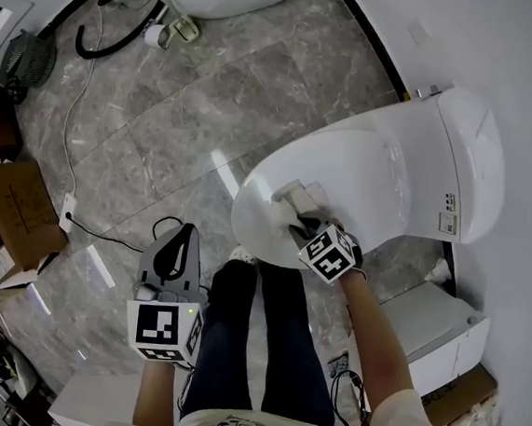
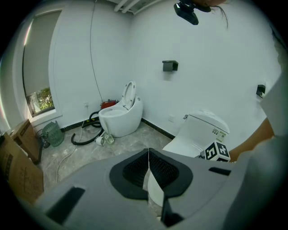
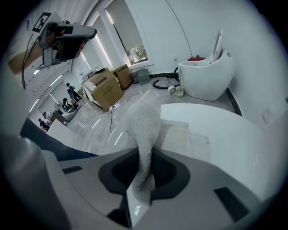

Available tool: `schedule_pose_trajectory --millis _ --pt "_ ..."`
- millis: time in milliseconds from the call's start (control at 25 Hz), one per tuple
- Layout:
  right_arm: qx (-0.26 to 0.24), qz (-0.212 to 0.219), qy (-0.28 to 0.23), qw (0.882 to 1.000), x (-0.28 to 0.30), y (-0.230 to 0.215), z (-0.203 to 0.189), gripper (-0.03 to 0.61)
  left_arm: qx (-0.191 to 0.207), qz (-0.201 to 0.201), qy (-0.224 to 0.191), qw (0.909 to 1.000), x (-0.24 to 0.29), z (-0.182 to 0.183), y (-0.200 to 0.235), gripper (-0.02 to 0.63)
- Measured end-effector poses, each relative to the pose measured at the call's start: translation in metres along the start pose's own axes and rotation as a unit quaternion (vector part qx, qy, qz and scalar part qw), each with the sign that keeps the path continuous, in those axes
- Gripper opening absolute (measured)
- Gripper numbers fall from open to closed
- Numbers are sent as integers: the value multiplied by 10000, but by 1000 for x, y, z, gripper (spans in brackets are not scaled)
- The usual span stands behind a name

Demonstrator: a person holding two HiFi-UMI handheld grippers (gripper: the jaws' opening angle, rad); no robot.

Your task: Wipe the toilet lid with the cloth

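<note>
Toilet lid (image 1: 373,171) carries cloth (image 3: 145,130), end hidden between jaws.

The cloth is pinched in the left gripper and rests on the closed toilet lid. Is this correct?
Not quite. The right gripper pinches the cloth, as the right gripper view shows; the left gripper has its jaws shut on nothing. The cloth does rest on the closed toilet lid.
</note>
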State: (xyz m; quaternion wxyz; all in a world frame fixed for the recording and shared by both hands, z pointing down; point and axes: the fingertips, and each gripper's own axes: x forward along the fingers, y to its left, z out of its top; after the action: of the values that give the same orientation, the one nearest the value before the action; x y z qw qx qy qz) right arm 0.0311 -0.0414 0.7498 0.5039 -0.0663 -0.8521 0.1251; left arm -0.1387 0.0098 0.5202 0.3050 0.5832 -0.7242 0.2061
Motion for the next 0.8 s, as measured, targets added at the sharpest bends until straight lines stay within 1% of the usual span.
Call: schedule_pose_trajectory --millis 440,680,800 --pt "63 -311 -26 9995 -40 -64 -26 61 196 -165 33 9997 23 18 -22 9" --pt "334 -636 -52 9974 -62 -99 -40 63 268 -266 66 9993 33 27 -32 9" --pt "590 -860 -108 9945 -74 -115 -50 64 320 -326 81 9989 38 29 -39 9"
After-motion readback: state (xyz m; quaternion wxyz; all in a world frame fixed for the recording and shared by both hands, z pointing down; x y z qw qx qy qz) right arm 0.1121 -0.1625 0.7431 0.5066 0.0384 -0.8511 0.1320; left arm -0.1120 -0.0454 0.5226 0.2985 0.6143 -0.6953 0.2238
